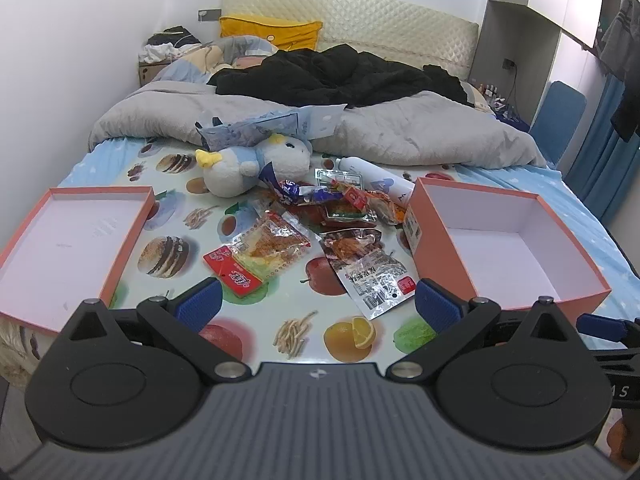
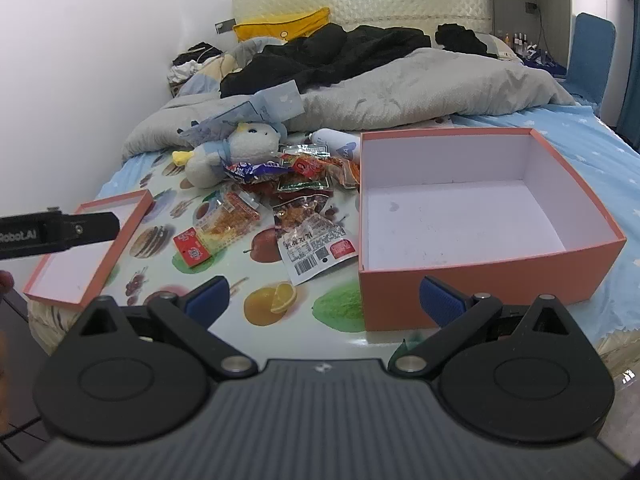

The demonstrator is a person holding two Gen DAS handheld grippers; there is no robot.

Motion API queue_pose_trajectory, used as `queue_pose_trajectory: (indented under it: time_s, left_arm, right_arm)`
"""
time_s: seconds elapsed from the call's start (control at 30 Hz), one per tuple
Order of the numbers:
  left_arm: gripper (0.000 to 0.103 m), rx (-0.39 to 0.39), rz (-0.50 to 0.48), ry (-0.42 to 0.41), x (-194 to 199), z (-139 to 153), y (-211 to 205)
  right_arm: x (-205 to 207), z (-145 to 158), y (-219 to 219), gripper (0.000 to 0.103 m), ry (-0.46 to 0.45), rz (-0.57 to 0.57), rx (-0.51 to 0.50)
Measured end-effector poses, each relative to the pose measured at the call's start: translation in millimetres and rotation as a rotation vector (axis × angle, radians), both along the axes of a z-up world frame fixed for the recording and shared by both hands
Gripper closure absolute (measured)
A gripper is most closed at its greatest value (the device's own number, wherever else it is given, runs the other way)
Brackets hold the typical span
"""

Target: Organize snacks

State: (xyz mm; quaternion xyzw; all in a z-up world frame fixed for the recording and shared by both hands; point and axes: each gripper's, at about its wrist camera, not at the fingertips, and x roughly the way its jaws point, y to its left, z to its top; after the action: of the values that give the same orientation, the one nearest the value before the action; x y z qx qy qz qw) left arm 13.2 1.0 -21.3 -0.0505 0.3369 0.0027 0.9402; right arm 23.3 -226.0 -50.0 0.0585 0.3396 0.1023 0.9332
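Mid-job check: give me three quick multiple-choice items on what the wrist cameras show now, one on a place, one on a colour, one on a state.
1. Where does the snack pile lie?
A. between the shallow lid and the deep box
B. inside the deep box
C. on the grey blanket

2. What colour is the outside of the deep box?
A. blue
B. salmon pink
C. black

3. What state is the right gripper in?
A. shut on a packet
B. open, holding nothing
C. shut on the lid

Answers: 1 A, the shallow lid sits left and the box right of the pile. 2 B, its walls show pink. 3 B, its blue pads stand wide apart.
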Motion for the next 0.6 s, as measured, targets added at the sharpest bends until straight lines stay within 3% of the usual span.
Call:
queue_pose_trajectory:
  time_s: [0.43,0.6]
  left_arm:
    - [0.000,-0.012,-0.001,0.010,13,-6,8]
    - [0.000,-0.018,0.007,0.029,24,-17,15]
  right_arm:
    - [2,-7,2,0.000,0.014,-0.007,0.016]
    - [9,-12,3,0.005,0.022,0.014,0.047]
